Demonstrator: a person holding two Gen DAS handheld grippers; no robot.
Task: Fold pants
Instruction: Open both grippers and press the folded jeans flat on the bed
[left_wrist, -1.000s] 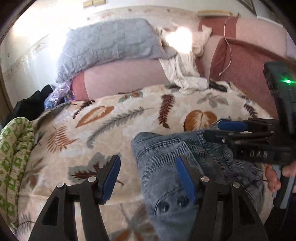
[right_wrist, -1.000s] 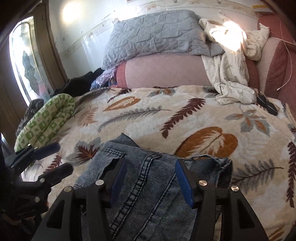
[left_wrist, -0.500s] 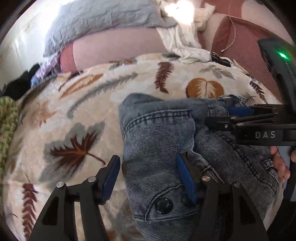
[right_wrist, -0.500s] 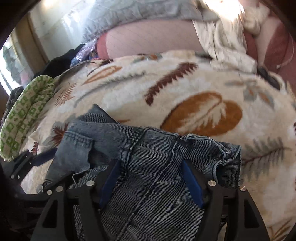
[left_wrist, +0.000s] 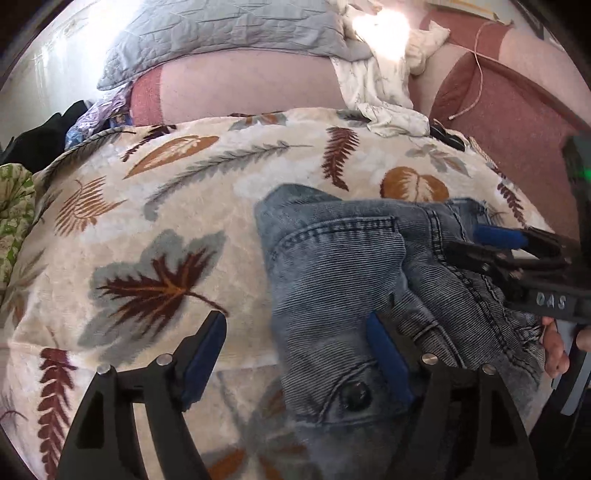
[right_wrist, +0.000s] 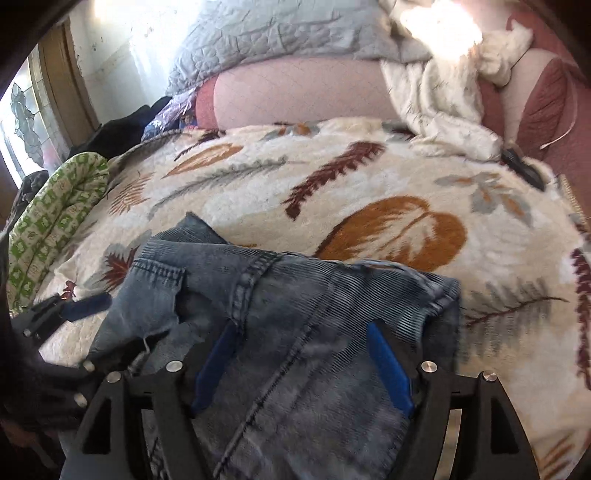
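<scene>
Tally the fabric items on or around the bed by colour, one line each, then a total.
Blue denim pants: 1
Cream leaf-print blanket: 1
Grey quilted pillow: 1
White crumpled cloth: 1
Green patterned cloth: 1
Total: 5

Open leaf-print blanket (left_wrist: 229, 184) is lying free to the left and far side of the bunched jeans (left_wrist: 351, 266), while pillows (left_wrist: 236, 85), white cloth (left_wrist: 373, 85) and green quilt (right_wrist: 55, 218) are crowding the edges.

Left hand-held gripper (left_wrist: 295, 354) angled down, jaws just widening, right hand-held gripper (right_wrist: 301, 360) alongside, tilted down, jaws apart, fingers (left_wrist: 554, 350) on its handle.
</scene>
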